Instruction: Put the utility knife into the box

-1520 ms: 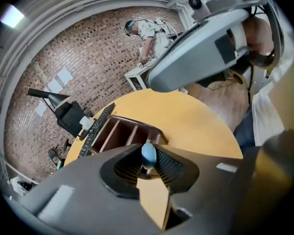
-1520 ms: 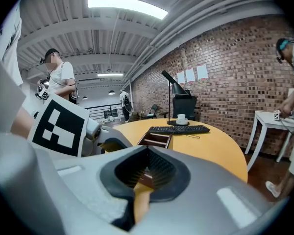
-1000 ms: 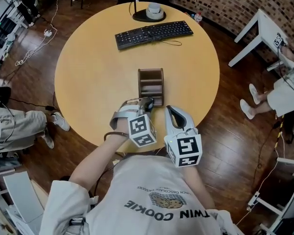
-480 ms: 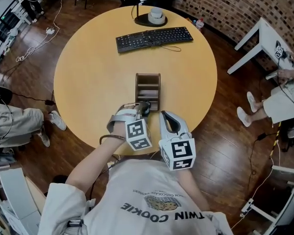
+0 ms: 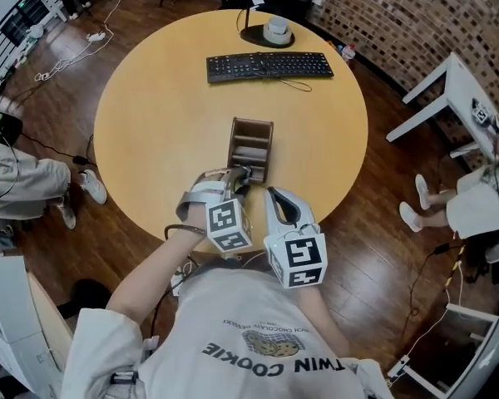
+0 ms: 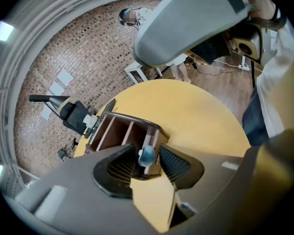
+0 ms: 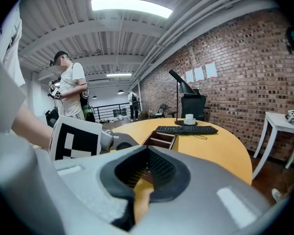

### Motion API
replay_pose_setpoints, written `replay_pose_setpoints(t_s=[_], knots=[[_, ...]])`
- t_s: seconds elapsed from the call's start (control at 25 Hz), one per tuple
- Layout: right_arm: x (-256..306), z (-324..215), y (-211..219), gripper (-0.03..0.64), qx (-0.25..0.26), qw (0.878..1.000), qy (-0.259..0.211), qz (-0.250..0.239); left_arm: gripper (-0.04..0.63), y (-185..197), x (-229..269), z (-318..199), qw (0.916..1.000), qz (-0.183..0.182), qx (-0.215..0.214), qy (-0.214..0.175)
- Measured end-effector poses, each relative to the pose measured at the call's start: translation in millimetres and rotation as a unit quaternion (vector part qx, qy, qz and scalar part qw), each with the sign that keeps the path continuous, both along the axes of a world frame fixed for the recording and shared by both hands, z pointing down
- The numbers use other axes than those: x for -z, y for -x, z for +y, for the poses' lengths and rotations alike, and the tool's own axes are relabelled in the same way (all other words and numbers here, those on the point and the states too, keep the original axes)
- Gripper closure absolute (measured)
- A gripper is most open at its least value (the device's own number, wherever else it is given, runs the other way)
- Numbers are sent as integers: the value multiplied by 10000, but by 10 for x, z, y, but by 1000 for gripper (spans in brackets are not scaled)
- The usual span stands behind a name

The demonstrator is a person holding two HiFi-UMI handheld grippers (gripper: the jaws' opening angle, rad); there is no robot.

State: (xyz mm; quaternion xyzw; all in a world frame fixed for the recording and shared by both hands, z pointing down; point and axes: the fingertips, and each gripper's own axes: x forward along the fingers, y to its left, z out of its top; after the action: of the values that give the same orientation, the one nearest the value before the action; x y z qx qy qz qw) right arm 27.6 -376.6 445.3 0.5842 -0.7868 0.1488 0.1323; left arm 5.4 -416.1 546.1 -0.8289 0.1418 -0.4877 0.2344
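The utility knife [image 6: 147, 155] is already in the box [image 5: 232, 142]. The left gripper view shows its blue end poking up out of the nearest compartment, apparently leaning on a divider. The left gripper [image 5: 242, 174] hovers right over that near end of the box. Its jaws have just been opening and now stand wide, with the knife's blue end between them but neither pad pressing on it, so I judge the knife released and the drop all but done.

The right gripper [image 5: 272, 193] sits just to the right, close to the box's near right corner. Its jaws are together with nothing between them.

The risk now lies in backing out. The blue end rises between the open pads, so if the left gripper pulls away at a slant instead of straight back along its own line, a ribbed pad could catch the end and tip the knife over the wall onto the table [image 5: 166, 115]. The box looks light and nothing steadies it — a nudge from either gripper could slide or twist it, and the knife may rattle out if it only leans inside. The right gripper is near enough to bump that corner if it shifts left. How deep the knife sits cannot be told from these views. The keyboard [image 5: 270, 65] on the far side is well apart.
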Motion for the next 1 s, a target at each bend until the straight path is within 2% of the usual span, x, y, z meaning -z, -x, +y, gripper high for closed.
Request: replay_pose_setpoints(t_s=[0.24, 0.48, 0.6, 0.72, 1.0], knots=[[18, 137, 47, 615, 262, 9997, -20, -14, 431, 147, 217, 30, 9977, 339, 542, -243], [43, 277, 51, 615, 542, 9985, -81, -83, 436, 213, 367, 234, 9903, 794, 1138, -16], [59, 366, 46, 615, 690, 9975, -110, -99, 460, 235, 471, 359, 9803, 1230, 1524, 269], [62, 482, -11, 615, 796, 9967, -119, -112, 512, 210, 603, 489, 9685, 1657, 1824, 364], [164, 771, -115, 615, 1131, 9931, -197, -231, 540, 71, 900, 882, 9451, 2239, 2342, 427]])
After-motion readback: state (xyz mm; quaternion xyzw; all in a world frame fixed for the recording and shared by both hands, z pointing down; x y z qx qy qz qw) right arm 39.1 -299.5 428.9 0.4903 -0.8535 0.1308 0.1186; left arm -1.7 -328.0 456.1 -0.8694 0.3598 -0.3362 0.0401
